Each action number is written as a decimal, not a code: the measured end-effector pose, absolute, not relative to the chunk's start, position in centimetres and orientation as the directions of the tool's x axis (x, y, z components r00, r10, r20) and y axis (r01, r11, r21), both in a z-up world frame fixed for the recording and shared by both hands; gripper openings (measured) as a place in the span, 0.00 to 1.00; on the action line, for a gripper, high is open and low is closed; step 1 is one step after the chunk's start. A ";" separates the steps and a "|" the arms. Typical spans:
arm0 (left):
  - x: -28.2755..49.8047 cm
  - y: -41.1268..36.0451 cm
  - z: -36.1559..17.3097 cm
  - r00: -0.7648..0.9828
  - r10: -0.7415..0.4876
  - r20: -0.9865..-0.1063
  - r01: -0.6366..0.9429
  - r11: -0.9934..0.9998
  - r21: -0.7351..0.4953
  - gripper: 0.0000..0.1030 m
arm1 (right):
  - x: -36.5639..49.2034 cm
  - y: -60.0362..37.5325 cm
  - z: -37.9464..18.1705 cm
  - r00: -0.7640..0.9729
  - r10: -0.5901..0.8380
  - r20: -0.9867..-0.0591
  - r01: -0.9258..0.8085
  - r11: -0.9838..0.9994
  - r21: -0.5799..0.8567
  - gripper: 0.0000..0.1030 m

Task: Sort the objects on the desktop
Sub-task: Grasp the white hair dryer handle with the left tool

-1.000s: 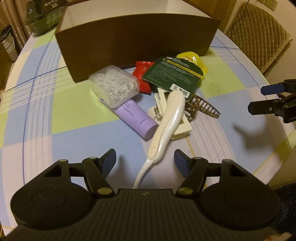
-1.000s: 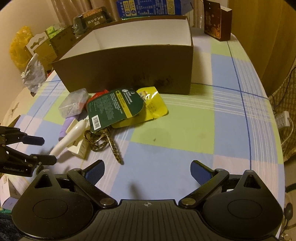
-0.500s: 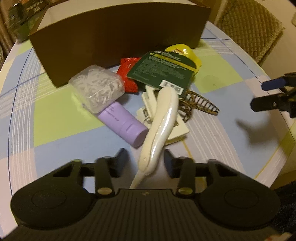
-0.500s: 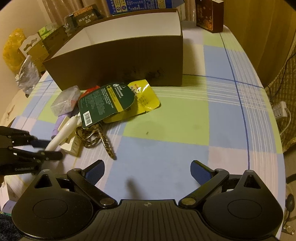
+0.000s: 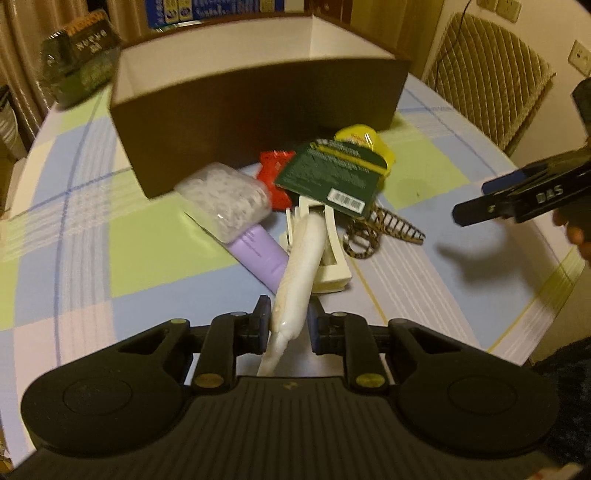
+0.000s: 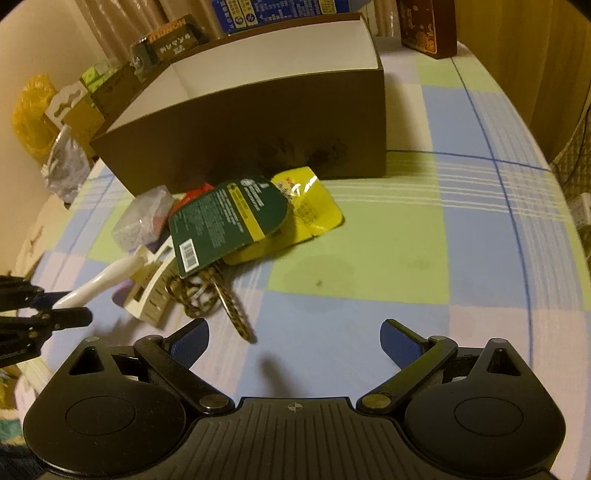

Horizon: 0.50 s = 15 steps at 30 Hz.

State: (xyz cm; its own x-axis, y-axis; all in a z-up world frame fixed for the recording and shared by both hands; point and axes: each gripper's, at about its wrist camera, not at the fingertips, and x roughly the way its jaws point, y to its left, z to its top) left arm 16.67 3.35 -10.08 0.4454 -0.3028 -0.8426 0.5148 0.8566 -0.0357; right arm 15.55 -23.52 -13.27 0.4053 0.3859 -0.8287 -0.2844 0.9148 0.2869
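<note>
- The left gripper [image 5: 286, 325] is clamping the narrow lower end of a white wand-shaped tool [image 5: 301, 266] low in the centre of the left wrist view; its jaws have just been closing onto it, and the wand's upper end is lying across a cream hair claw [image 5: 334, 258].
- The right gripper [image 6: 295, 341] is hanging with its blue-padded fingers [image 6: 190, 339] wide apart and nothing between them, above bare cloth at the bottom of the right wrist view.
- The pile is sitting mid-frame: a lilac tube [image 5: 260, 253] lying under a clear tub of small white pieces [image 5: 225, 197], a red packet [image 5: 273, 173], a dark green card with a barcode [image 5: 328, 175] leaning over a yellow pouch [image 5: 369, 142], and a tortoiseshell hair claw [image 5: 384, 230] to the right.
- Everything is resting on a round table [image 6: 480, 240] covered in a cloth checked in pale blue, green and white.
- Behind the pile, a brown cardboard box [image 6: 258, 140] with a white inside is standing open; what I can see of its inside is showing nothing.
- Past the box, at the top of the frames, packages are crowding the table's far side; one dark pack [image 6: 171, 40] is reading "HONOR", and the blue carton's print [image 6: 273, 11] is too small to read.
- A quilted chair back [image 5: 487, 81] is standing in the upper right of the left wrist view, curtains in the upper left.
</note>
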 end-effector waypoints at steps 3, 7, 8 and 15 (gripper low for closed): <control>16.8 4.1 -8.9 0.483 -0.288 -0.827 0.488 0.873 -0.018 0.14 | 16.2 -23.1 -13.4 0.400 0.416 -0.817 -0.271 0.905 0.328 0.94; 17.4 5.5 -7.9 0.514 -0.281 -0.810 0.454 0.891 -0.022 0.14 | 16.9 -22.5 -13.7 0.397 0.434 -0.809 -0.259 0.898 0.355 0.94; 17.6 5.8 -7.9 0.518 -0.267 -0.813 0.444 0.896 -0.011 0.13 | 17.0 -22.4 -13.7 0.397 0.440 -0.806 -0.257 0.896 0.362 0.94; 19.0 8.3 -8.4 0.537 -0.197 -0.821 0.349 0.937 0.003 0.13 | 18.1 -21.7 -14.5 0.390 0.508 -0.768 -0.210 0.861 0.463 0.87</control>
State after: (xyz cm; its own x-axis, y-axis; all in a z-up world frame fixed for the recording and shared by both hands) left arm 18.96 8.33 -8.41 0.5365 -0.1966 -0.8206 0.3486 0.9373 0.0034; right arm 18.13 -21.69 -14.52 0.3897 0.5081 -0.7681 -0.2096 0.8611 0.4633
